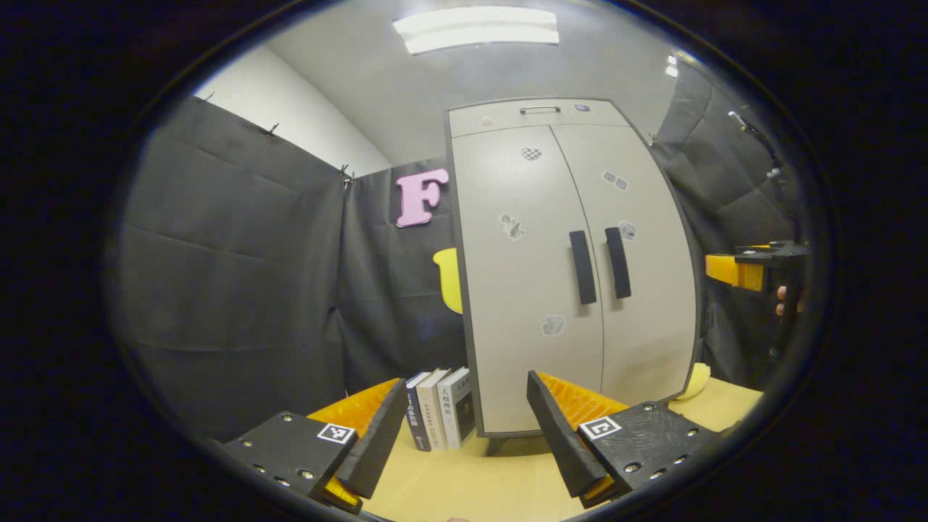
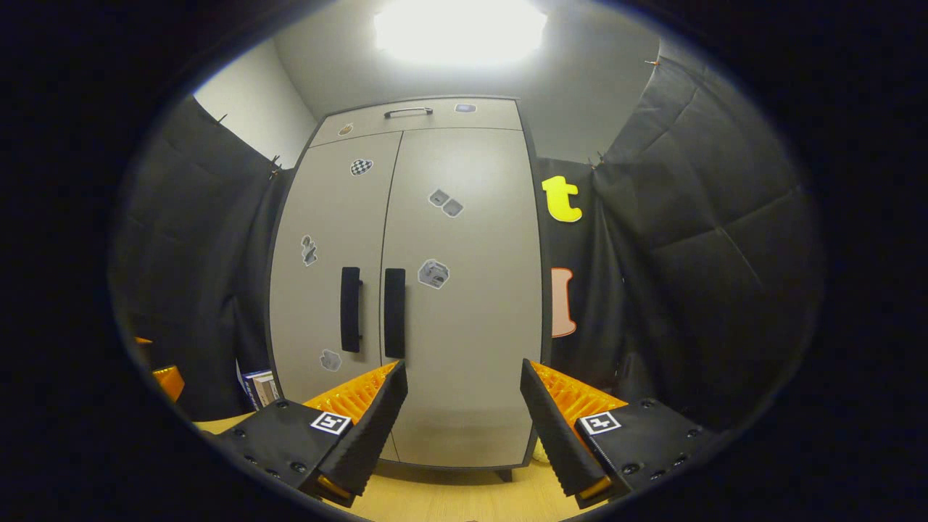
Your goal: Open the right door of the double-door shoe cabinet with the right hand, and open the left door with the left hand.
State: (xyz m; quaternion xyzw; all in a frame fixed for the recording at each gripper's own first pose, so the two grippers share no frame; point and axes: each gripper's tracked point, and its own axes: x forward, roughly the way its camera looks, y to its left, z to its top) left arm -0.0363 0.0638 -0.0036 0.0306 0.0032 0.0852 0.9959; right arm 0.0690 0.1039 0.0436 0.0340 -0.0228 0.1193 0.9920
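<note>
Centre frame, both views: shoe cabinet (image 2: 464, 304), double-door, standing on a wooden table (image 1: 464, 486). Both doors closed; contents therefore not visible and not listed.

Item: right door (image 2: 464, 326), with dark vertical right handle (image 2: 394, 312) just beside the centre seam. Seen in the left gripper view to the right of centre.

Item: left door (image 2: 326, 290), with matching left handle (image 2: 351, 309), close beside the other across the seam.

Item: right gripper (image 2: 464, 406), lower middle of the right gripper view. Fingers spread wide, nothing between them, well short of the cabinet front.

Item: left gripper (image 1: 464, 420), lower middle of the left gripper view. Likewise spread and empty, apart from the cabinet.

Item: row of books (image 1: 441, 409), upright on the table at the cabinet's left foot, lower centre of the left gripper view.

Step in hand, by judgement: the approach; neither door started. The next move likely calls for the right gripper to travel up and left in its view, bracket the right handle, clench on it, then pull outward along the hinge arc. The handles sit close, so the finger entering the gap wants care.
</note>
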